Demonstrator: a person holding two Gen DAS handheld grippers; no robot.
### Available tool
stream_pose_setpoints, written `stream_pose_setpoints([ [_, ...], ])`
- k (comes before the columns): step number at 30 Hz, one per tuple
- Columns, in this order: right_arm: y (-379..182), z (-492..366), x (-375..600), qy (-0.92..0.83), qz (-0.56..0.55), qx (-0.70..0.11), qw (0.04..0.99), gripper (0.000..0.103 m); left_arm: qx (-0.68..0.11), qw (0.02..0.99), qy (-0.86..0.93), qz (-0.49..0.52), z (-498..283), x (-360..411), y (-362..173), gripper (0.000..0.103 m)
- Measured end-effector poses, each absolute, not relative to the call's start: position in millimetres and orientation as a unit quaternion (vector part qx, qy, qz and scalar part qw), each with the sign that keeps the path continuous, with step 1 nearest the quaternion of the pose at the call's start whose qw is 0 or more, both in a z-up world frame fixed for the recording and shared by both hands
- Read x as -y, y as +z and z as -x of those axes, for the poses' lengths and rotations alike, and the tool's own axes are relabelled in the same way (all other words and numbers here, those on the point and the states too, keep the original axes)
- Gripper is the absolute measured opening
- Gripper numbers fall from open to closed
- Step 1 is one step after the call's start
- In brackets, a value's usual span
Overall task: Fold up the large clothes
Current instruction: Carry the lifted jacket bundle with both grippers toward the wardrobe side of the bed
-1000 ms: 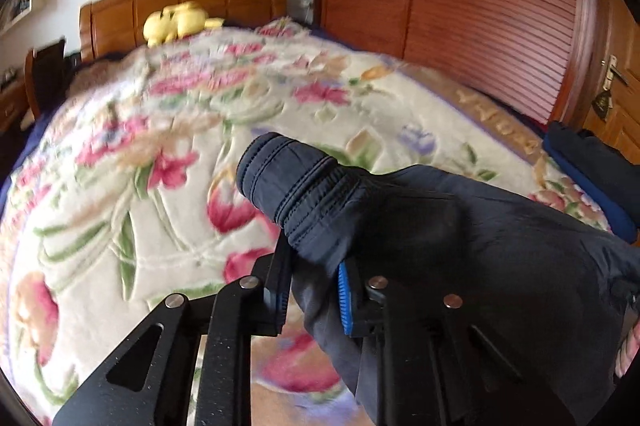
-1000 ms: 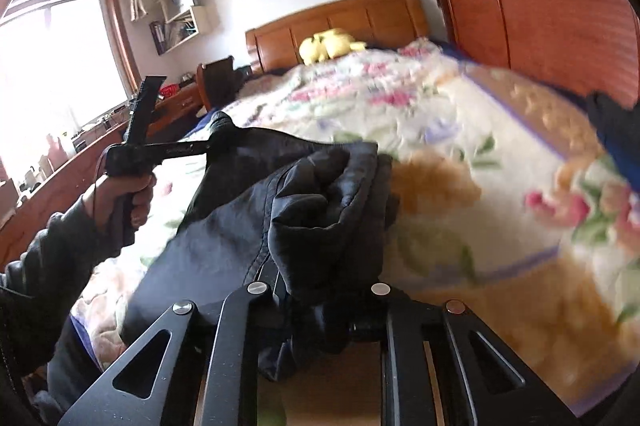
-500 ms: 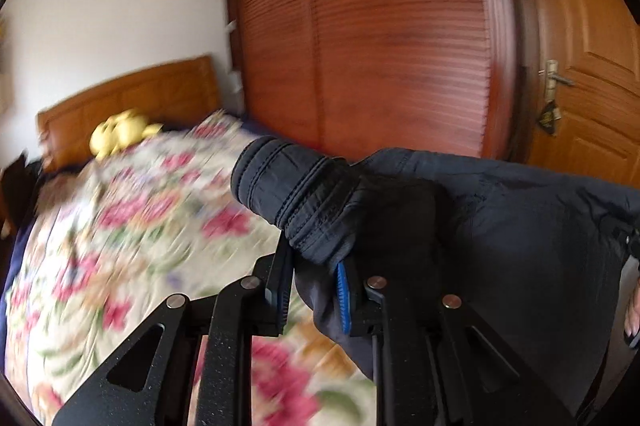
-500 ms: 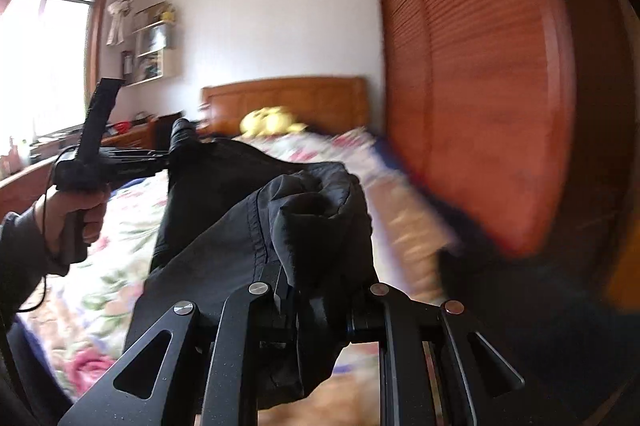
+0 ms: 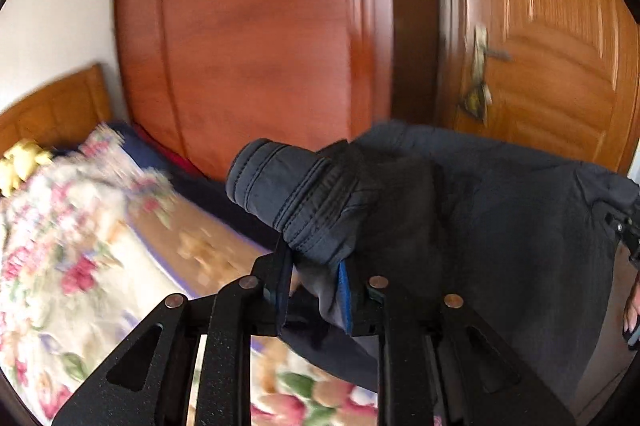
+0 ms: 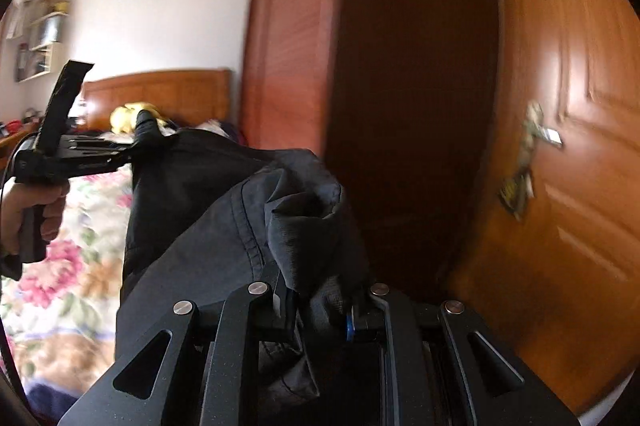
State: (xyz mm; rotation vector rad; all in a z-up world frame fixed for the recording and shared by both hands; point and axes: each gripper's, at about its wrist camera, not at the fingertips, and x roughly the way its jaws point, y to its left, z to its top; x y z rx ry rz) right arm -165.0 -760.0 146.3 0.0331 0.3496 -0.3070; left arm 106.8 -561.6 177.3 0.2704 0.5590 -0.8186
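Over the floral bedspread (image 5: 60, 266), far left, left gripper (image 5: 314, 280) is clamped on a ribbed cuff of the dark jacket (image 5: 500, 226). Jacket hangs stretched in the air between both tools, above the bed edge. Further right, right gripper (image 6: 320, 310) is clamped on a bunched fold of the same jacket. Wardrobe (image 6: 400, 86) and door (image 6: 560, 146) are smeared behind. Risk, I judge: thin pinches on slippery fabric, so a fast swing could pull one corner free, or the hem could drag and crumple on landing.
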Motion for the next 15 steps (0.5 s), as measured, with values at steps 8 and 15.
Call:
stream_pose_setpoints([
  [8,80,139,790,-0.184,-0.061,-0.221,0.956,0.023,-0.281,0.869,-0.372,-0.169,-100,547,129,0.03],
  [15,74,139,796,-0.194,-0.063,-0.247,0.947,0.037,-0.282,0.863,-0.396,-0.137,-77,511,131,0.037],
])
